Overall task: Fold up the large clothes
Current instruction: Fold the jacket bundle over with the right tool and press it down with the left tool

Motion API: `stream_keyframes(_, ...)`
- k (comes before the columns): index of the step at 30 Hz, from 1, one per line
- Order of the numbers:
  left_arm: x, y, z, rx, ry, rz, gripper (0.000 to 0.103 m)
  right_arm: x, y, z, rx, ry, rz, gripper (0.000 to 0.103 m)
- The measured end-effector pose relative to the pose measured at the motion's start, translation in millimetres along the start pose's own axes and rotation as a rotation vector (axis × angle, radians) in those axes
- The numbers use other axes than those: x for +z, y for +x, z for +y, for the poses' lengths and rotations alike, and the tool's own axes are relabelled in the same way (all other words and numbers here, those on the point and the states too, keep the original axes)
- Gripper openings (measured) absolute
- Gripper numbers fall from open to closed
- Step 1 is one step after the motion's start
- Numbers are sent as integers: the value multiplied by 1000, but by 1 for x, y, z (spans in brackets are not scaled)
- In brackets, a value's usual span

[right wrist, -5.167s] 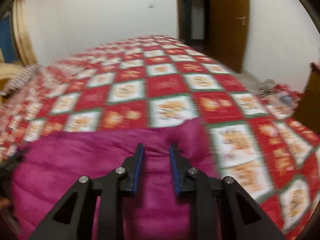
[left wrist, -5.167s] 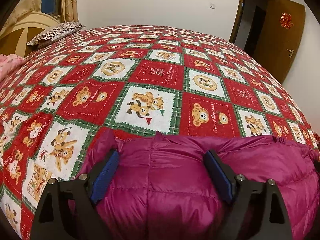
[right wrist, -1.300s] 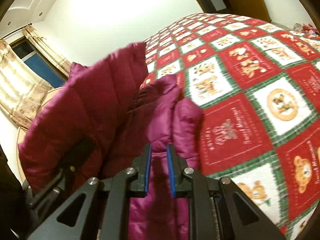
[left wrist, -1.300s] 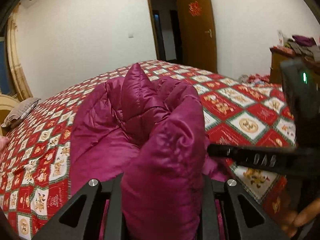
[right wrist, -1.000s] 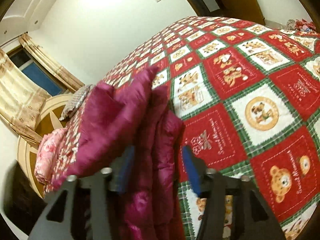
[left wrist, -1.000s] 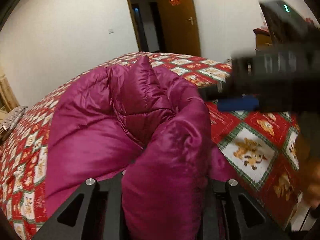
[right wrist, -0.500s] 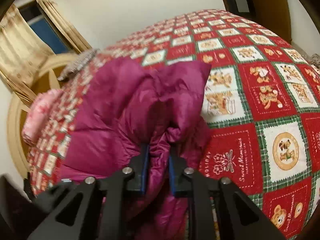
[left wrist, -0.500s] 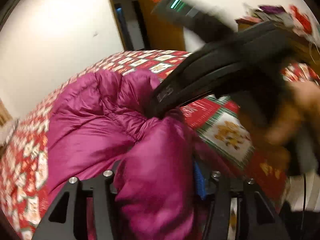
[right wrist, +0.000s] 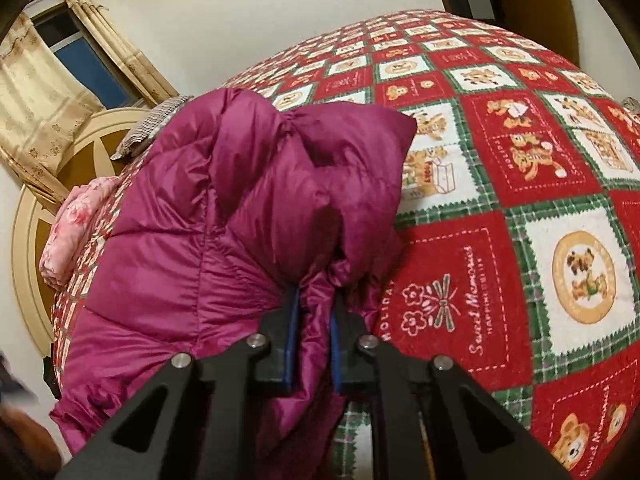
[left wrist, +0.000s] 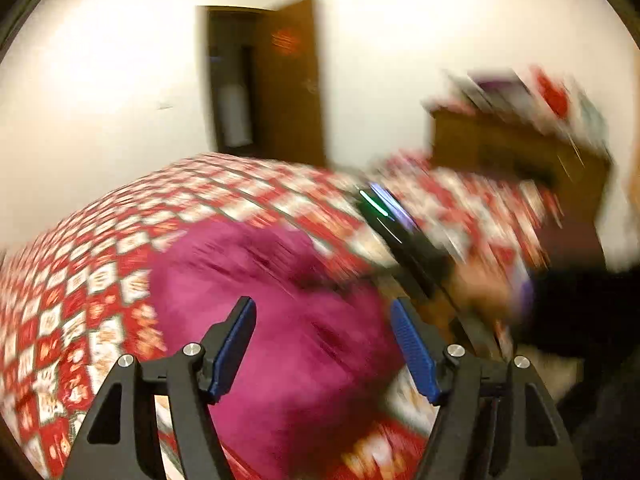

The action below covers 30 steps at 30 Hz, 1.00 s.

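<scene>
White walls are enclosing a bedroom where a bed (right wrist: 520,208) is lying under a red, green and white patchwork bedspread printed with bears. On it, a magenta padded jacket (right wrist: 240,216) is sitting bunched into a puffy heap, toward the near edge in the right wrist view. The right gripper (right wrist: 312,320) is pinching a gathered fold of that jacket between its blue pads, the jaws having just been closing and now standing almost together with the cloth squeezed tight. The left gripper (left wrist: 324,344) is hanging above the jacket (left wrist: 280,320) in a blurred view, its jaws having just been opening; they are standing wide apart with nothing pressed between the pads. A hand (left wrist: 484,280) is showing at the right of that view, smeared by blur. A brown door (left wrist: 288,80) is standing ajar in the far wall, and a wooden cabinet (left wrist: 512,152) is standing at the right. A curtained window (right wrist: 92,64) is showing beyond the headboard (right wrist: 36,208)
</scene>
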<state>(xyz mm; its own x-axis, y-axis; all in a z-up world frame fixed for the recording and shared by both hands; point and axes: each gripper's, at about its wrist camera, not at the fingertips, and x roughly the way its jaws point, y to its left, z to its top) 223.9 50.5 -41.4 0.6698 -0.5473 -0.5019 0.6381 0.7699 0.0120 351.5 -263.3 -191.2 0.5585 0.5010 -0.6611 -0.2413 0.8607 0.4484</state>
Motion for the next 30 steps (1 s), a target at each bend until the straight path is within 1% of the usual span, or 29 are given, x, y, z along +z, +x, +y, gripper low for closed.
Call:
stream_keyframes(1, 10, 7, 14, 51, -56, -2, 79, 0, 0, 1, -2, 0, -3, 13)
stream_keyframes(2, 25, 26, 34, 142, -126, 11, 79, -1, -1, 0, -3, 4, -5, 13)
stream_keyframes(3, 31, 43, 48, 201, -173, 29, 79, -2, -2, 0, -4, 8, -6, 13)
stream_keyframes(4, 32, 55, 55, 230, -198, 44, 79, -3, -3, 1, -7, 11, -8, 13)
stream_keyframes(5, 36, 81, 66, 279, -229, 78, 79, -3, -3, 1, -11, 10, -9, 13)
stream_keyframes(6, 33, 99, 72, 317, -248, 105, 79, -4, -4, 2, -16, 7, -9, 13)
stream_keyframes(7, 29, 114, 70, 344, -256, 125, 79, -5, -5, 2, -22, 4, -10, 13)
stream_keyframes(8, 24, 135, 74, 383, -279, 166, 79, -6, -7, 3, -27, 1, -10, 13)
stream_keyframes(9, 17, 149, 77, 405, -295, 199, 79, -7, -8, 3, -30, 4, -10, 13)
stream_keyframes(11, -3, 161, 80, 430, -323, 248, 79, -9, -10, 2, -34, 10, -10, 13)
stream_keyframes(14, -21, 162, 79, 478, -314, 233, 80, -9, -11, 4, -38, 3, -11, 14)
stream_keyframes(16, -26, 164, 74, 519, -293, 232, 82, -8, -12, 5, -40, 1, -5, 14)
stream_keyframes(19, -29, 168, 73, 549, -289, 230, 84, -2, -24, 7, -71, -14, 11, 16)
stream_keyframes(22, -31, 174, 76, 583, -286, 223, 85, 16, -51, 17, -119, -23, -31, 21)
stream_keyframes(24, -30, 176, 74, 611, -281, 226, 86, 37, -71, 31, -148, -27, -76, 21)
stream_keyframes(25, -30, 177, 73, 622, -277, 228, 86, 52, -77, 36, -139, 3, -88, 21)
stream_keyframes(27, -29, 177, 72, 632, -269, 232, 86, 72, -77, 36, -88, 105, -86, 23)
stream_keyframes(28, -30, 177, 72, 632, -270, 233, 86, 84, -70, 42, -46, 189, -78, 23)
stream_keyframes(30, -30, 177, 74, 631, -280, 237, 86, 97, -50, 52, 6, 275, -64, 23)
